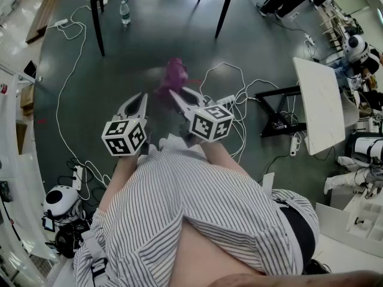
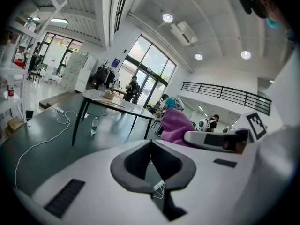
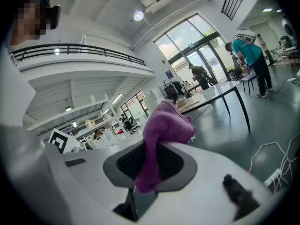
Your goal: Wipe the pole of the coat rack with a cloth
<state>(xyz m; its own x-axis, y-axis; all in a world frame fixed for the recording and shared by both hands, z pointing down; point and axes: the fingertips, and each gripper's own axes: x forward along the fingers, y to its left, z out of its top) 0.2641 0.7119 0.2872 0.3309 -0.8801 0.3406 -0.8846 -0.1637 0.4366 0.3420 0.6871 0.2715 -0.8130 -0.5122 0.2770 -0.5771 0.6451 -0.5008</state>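
A purple cloth (image 1: pixel 174 75) hangs bunched from my right gripper (image 1: pixel 175 94), which is shut on it above the dark floor in the head view. In the right gripper view the cloth (image 3: pixel 165 128) is pinched between the jaws of the right gripper (image 3: pixel 149 150) and stands up over them. My left gripper (image 1: pixel 142 97) is level with it, a little to its left, jaws together and holding nothing. The left gripper view shows its closed jaws (image 2: pixel 151 143), the cloth (image 2: pixel 176 125) and the right gripper (image 2: pixel 213 139) to the right. No coat rack shows in any view.
A table with black legs (image 1: pixel 98 23) stands ahead, a water bottle (image 1: pixel 124 12) on the floor beside it. White cables (image 1: pixel 224 70) and a power strip trail over the floor. A white table (image 1: pixel 320 100) is at the right, equipment (image 1: pixel 60 202) at the lower left.
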